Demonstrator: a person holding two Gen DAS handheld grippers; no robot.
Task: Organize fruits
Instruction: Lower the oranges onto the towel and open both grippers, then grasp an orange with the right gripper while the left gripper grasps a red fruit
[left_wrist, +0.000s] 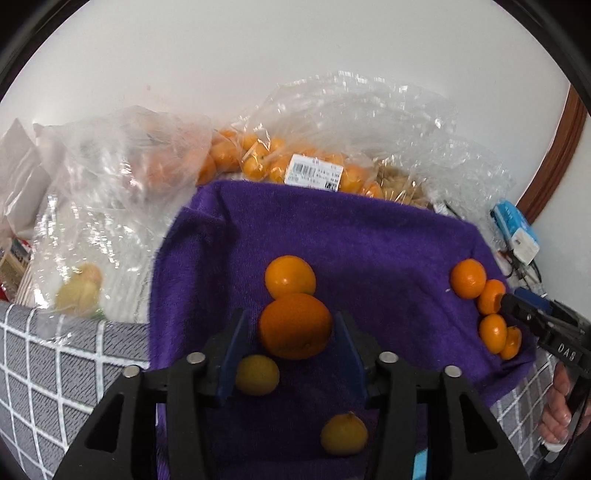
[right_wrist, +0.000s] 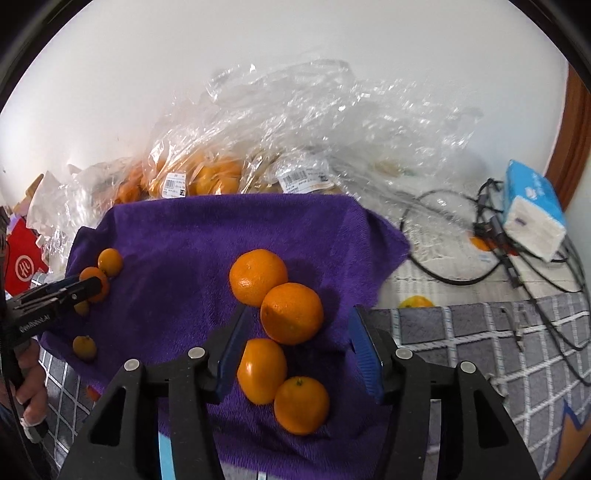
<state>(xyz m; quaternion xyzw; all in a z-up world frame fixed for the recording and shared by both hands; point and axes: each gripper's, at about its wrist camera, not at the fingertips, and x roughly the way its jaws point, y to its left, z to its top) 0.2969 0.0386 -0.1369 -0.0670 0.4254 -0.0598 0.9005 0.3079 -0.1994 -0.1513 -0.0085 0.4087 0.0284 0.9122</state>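
A purple towel (left_wrist: 369, 236) (right_wrist: 184, 236) holds two lines of fruit. In the left wrist view, my left gripper (left_wrist: 291, 315) stands open around a large orange (left_wrist: 295, 325), with a thin gap at each blue pad. Another orange (left_wrist: 290, 277) lies just beyond it, and two small yellowish citrus (left_wrist: 256, 374) (left_wrist: 343, 434) lie nearer. In the right wrist view, my right gripper (right_wrist: 300, 310) is open around the second orange (right_wrist: 291, 313) of a row of tangerines, without touching it. Each view shows the other gripper at its edge (left_wrist: 506, 301) (right_wrist: 83, 288), beside its row.
Clear plastic bags of tangerines (right_wrist: 207, 177) (left_wrist: 280, 162) crowd the towel's far edge. A bag with pale green fruit (left_wrist: 79, 291) lies at the left. Cables (right_wrist: 443, 273) and a blue tissue pack (right_wrist: 532, 218) lie at the right. A grey checked cloth (right_wrist: 480, 339) covers the table.
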